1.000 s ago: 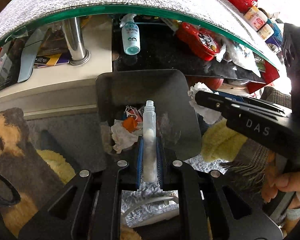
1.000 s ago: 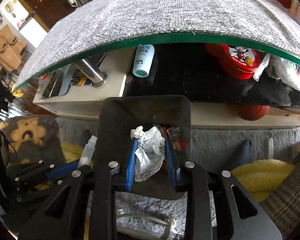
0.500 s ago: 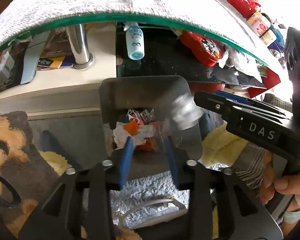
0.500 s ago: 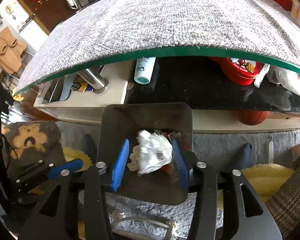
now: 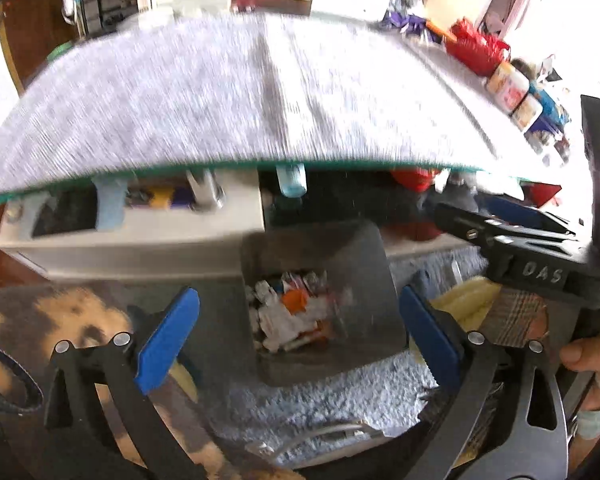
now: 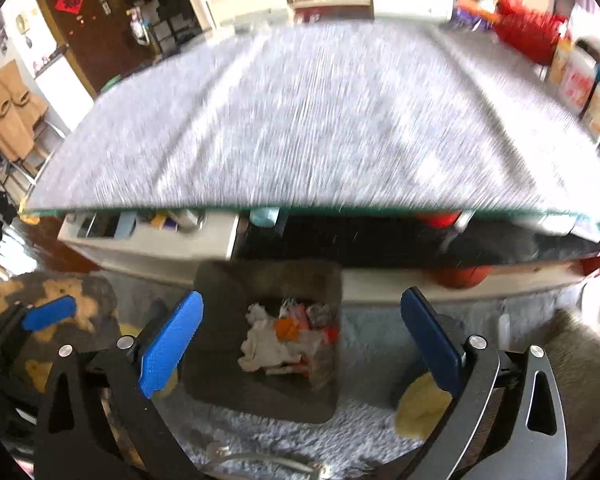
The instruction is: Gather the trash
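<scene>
A dark square trash bin (image 5: pixel 364 252) (image 6: pixel 228 284) stands on the rug below both grippers. Crumpled white paper, an orange piece and other scraps (image 5: pixel 288 316) (image 6: pixel 284 340) lie inside it. My left gripper (image 5: pixel 298 334) is wide open and empty above the bin's near edge. My right gripper (image 6: pixel 300 344) is wide open and empty above the bin. The right gripper's black body (image 5: pixel 540 256) shows at the right of the left wrist view, and one blue finger (image 6: pixel 48 312) of the left gripper shows at the left of the right wrist view. Both views are blurred by motion.
A glass table with a grey mat (image 5: pixel 260 88) (image 6: pixel 320 120) stands behind the bin, with a cluttered shelf below it. Red items and jars (image 5: pixel 512 88) sit on its right end. A brown cushion (image 5: pixel 60 320) lies left, yellow cloth (image 6: pixel 420 404) right, grey rug (image 5: pixel 320 400) below.
Both grippers opened wide and rose away from the bin. The small clear bottle left the left gripper and the crumpled white paper left the right gripper; both are now down in the bin.
</scene>
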The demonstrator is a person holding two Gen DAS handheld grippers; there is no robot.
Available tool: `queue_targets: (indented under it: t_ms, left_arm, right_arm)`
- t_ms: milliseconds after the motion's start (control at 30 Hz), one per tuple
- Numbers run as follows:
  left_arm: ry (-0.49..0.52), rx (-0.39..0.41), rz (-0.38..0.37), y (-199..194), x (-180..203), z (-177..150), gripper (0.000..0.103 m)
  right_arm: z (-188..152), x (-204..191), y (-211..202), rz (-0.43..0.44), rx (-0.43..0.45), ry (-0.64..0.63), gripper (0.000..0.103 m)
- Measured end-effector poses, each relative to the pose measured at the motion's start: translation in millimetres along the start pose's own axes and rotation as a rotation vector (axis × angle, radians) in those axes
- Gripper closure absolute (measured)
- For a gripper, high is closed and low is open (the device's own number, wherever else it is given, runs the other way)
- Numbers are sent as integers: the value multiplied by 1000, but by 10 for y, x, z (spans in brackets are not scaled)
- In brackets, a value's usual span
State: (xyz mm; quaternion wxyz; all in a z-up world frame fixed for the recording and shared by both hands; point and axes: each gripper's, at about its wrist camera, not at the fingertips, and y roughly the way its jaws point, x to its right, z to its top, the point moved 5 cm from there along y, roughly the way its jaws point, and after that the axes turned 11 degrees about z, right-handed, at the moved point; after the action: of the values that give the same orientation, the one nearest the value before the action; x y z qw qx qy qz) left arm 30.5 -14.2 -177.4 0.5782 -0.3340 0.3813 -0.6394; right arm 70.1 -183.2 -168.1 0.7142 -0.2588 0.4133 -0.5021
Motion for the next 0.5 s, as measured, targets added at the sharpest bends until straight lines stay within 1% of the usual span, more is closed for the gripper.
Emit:
queue_targets:
  t_ms: [167, 233, 333, 400, 500]
  left_arm:
    - [-15, 97, 27, -350, -158, 286, 8]
    - [-24, 159, 37, -529, -230, 447, 8]
    - [-19, 248, 85, -757, -295, 636, 8]
    - [-21, 293, 108, -888, -318, 736, 8]
    - [-31, 374, 116, -1161, -342, 889, 8]
  right_arm:
    - [363, -9, -487, -64, 132, -50, 3]
    - [518, -27, -710, -89, 197, -70, 3]
    - [690, -61, -1005, -87, 279, -80, 3]
    - [773, -89, -1164, -93, 320, -84, 3]
    - [871, -123, -1385, -100, 375, -77, 3]
